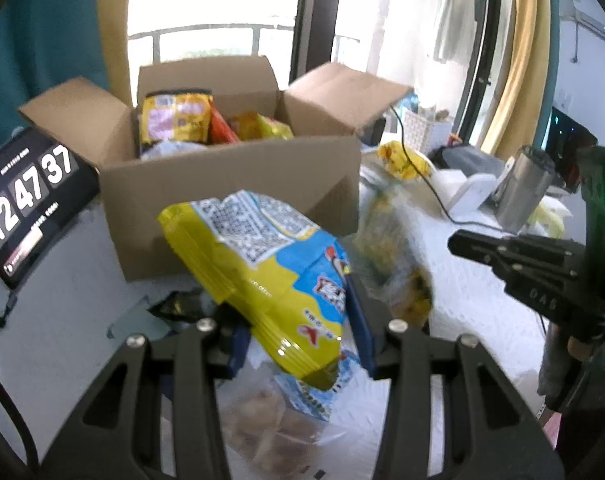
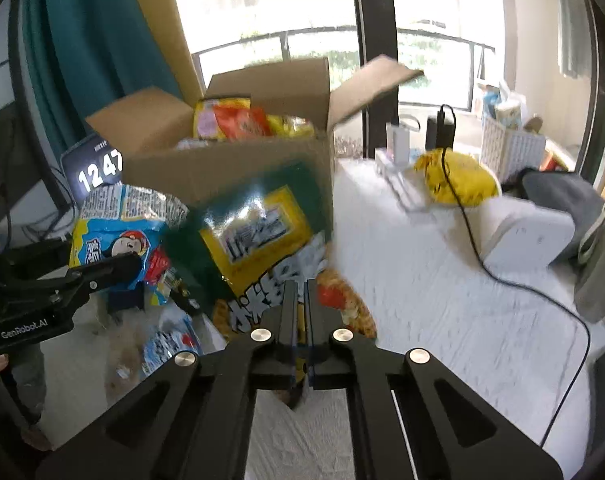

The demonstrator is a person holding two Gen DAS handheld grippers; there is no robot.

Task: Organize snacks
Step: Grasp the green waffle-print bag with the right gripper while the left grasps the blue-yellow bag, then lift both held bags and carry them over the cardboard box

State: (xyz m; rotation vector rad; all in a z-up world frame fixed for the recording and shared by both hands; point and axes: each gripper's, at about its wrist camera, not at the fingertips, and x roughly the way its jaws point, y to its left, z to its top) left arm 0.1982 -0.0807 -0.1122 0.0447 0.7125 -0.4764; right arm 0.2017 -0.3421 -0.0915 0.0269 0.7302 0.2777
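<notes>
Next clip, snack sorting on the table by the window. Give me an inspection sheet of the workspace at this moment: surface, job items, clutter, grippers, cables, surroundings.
Surface: white textured tabletop, partly covered.
Job's things: open cardboard box already holding several packets; yellow-and-blue snack bag and green-and-yellow snack bag both lifted in front of it; more packets lie on the table below.
Clutter: yellow bag, white device, metal cup, clock display.
Grippers: left gripper shut on the yellow-and-blue snack bag; right gripper shut on the green-and-yellow snack bag.
Cables: black cable runs across the table on the right.
Surroundings: window with balcony railing, teal curtain.
</notes>
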